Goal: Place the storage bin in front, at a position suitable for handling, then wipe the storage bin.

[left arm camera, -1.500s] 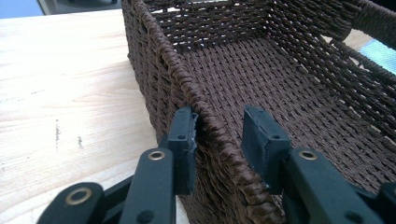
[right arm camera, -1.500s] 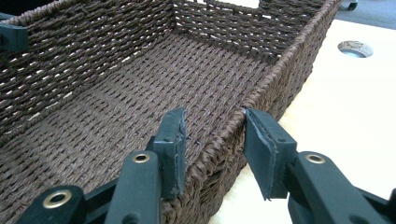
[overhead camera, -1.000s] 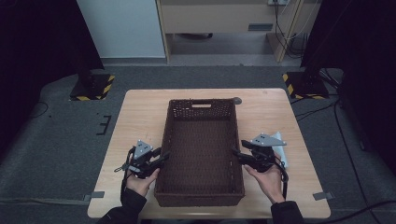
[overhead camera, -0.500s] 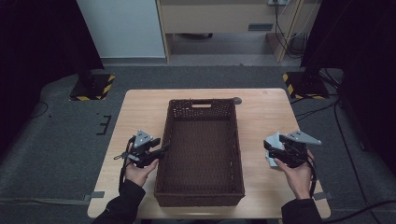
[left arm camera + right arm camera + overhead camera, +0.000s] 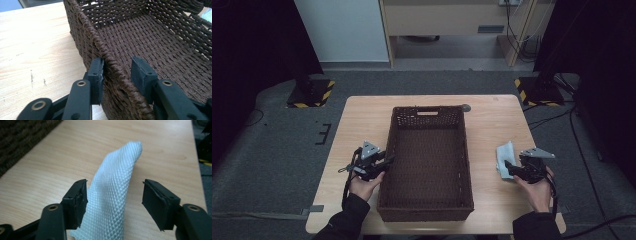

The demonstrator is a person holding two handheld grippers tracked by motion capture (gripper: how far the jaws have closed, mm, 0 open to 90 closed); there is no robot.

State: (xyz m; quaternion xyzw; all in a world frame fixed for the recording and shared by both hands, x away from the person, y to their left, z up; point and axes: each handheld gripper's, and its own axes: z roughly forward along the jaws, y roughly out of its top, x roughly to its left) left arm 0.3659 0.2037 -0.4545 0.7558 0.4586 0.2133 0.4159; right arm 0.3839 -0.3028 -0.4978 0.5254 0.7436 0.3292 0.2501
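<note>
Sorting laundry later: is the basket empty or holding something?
Empty: the basket shows bare woven floor in the high view.

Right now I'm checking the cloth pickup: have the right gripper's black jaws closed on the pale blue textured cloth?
No: the right gripper stands open around the pale blue textured cloth, a clear gap on one side.

The wicker basket (image 5: 427, 165) is dark brown with a tight woven pattern. The cloth (image 5: 112, 195), at 3 o'clock from the basket, is pale blue-white with a diamond-embossed texture. The table (image 5: 362, 125) is light wood grain. Both grippers' jaws are black.
</note>
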